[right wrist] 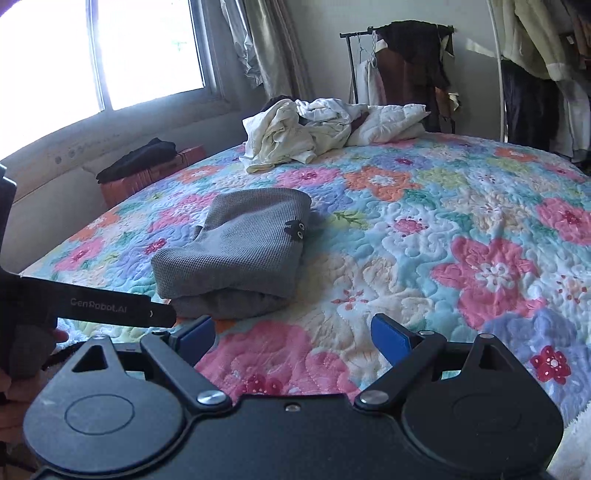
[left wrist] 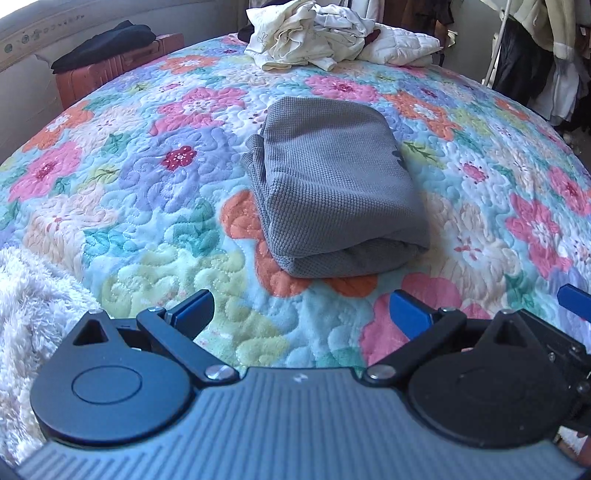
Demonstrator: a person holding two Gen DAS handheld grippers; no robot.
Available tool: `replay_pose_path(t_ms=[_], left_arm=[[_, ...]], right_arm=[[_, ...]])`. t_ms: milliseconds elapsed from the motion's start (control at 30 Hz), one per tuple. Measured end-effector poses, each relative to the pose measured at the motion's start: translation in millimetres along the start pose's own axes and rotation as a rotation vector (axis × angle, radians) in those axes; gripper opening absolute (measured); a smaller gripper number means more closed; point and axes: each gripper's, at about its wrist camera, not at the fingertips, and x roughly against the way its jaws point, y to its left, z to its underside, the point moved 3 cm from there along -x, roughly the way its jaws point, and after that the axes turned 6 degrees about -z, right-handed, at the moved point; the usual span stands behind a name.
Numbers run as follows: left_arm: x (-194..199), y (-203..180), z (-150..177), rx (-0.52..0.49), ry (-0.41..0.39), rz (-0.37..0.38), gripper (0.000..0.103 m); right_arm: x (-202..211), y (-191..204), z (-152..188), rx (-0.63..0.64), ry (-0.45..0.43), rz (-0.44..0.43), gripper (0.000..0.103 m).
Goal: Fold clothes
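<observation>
A grey waffle-knit garment lies folded into a thick rectangle on the flowered quilt. In the right wrist view the same grey garment shows a small black cat patch on its right edge. My left gripper hovers just short of the garment's near edge, open, nothing between its blue fingers. My right gripper is open too, empty, to the right of the garment's near end. The left gripper's body and the hand holding it show at the left edge of the right wrist view.
A heap of crumpled white and cream clothes sits at the far end of the bed. An orange suitcase with a black garment on top stands at the far left. A fluffy white blanket lies near left. Clothes racks stand behind.
</observation>
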Motion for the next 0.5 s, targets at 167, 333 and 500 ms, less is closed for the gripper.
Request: replay_pose_path(t_ms=[167,333,500], left_arm=[[1,-6,1,-0.029,-0.014,-0.025,0.103],[3,-9,1,-0.051,-0.037,-0.034,0.103],[5,-12,2,-0.070,-0.062,-0.041,0.103]], right_arm=[[-5,-5,2,-0.031,0.014,0.042,0.094],[-8,-10,2,-0.068,0.016,0.040,0.094],[-8,-15,3,-0.121,0.013,0.042,0.094]])
